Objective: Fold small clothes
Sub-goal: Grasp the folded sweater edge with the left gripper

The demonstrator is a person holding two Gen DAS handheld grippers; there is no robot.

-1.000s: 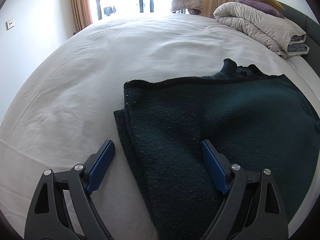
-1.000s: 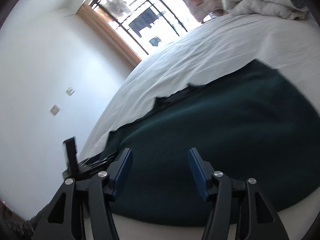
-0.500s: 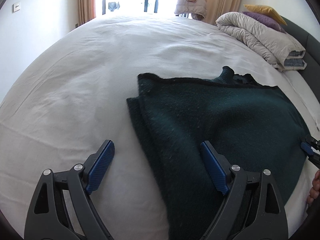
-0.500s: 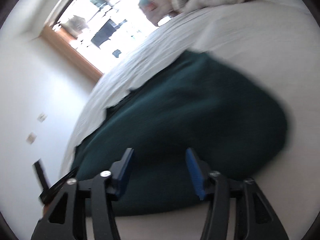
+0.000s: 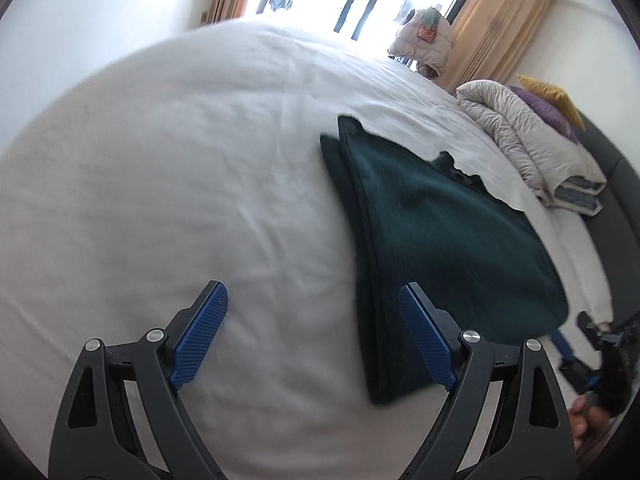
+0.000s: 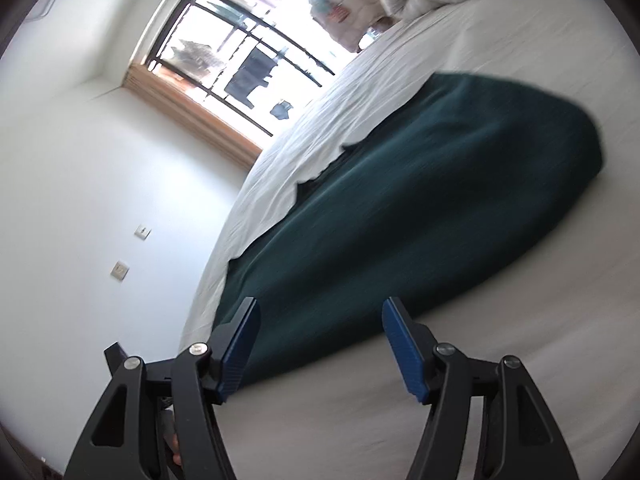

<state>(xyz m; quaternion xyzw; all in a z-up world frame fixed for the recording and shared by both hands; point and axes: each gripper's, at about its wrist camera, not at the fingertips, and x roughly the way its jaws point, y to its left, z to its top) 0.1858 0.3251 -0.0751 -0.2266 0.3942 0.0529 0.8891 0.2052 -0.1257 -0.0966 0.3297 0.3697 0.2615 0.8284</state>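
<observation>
A dark green knit sweater [image 5: 432, 232] lies folded on the white bed sheet [image 5: 180, 184]; it also shows in the right wrist view [image 6: 420, 208]. My left gripper [image 5: 312, 316] is open and empty, above the sheet by the sweater's left folded edge; its right finger is over that edge. My right gripper [image 6: 320, 328] is open and empty, just above the sweater's near edge. The right gripper also shows at the lower right of the left wrist view [image 5: 576, 344], held by a hand.
A rolled beige duvet [image 5: 532, 148] with purple and yellow pillows [image 5: 548, 100] lies at the bed's head. A padded jacket [image 5: 424, 40] hangs by the bright window [image 6: 248, 48]. A white wall with switches [image 6: 120, 270] is at left.
My left gripper has pulled back and tilted left, so the sweater sits farther right in its view. My right gripper has swung back and the sweater's near edge now lies between its fingers.
</observation>
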